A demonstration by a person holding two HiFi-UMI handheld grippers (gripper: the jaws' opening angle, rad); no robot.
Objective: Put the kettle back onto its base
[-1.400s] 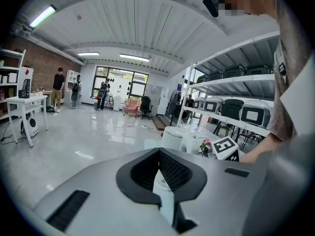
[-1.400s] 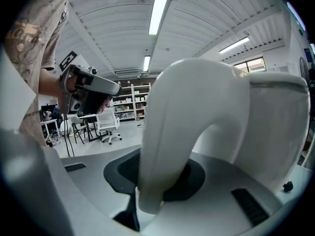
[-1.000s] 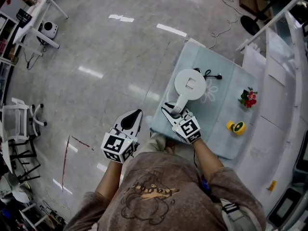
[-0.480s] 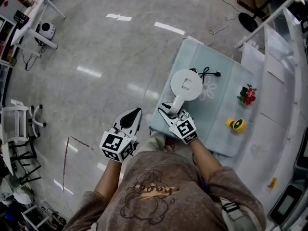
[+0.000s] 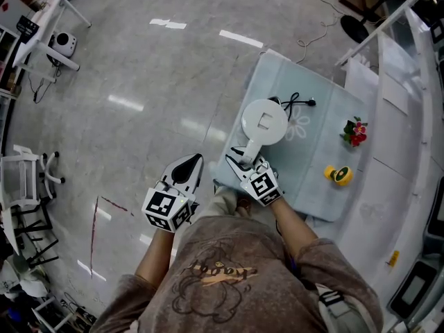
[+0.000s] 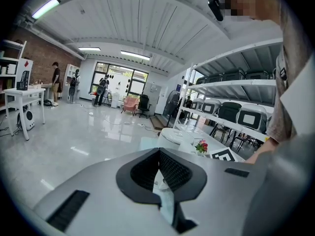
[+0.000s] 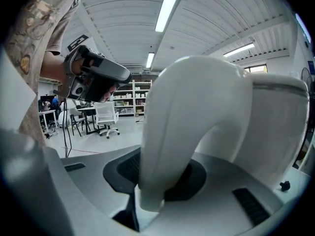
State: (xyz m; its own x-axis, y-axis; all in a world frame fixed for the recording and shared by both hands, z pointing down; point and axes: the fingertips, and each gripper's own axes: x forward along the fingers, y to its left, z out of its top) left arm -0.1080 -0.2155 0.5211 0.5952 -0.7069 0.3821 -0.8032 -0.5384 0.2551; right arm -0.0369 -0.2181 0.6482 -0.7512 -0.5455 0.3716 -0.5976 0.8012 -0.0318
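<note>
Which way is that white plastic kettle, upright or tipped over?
Upright. In the head view the white plastic kettle shows its flat round top squarely to the camera overhead.

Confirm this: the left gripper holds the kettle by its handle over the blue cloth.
Wrong gripper. The right gripper holds the kettle by its handle over the blue cloth. The right gripper view shows the handle between its jaws, which have just been opening slightly. The left gripper is shut on nothing.

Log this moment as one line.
right gripper: gripping kettle, jaws just easing open | left gripper: shut, empty, beside table | kettle: upright on table
</note>
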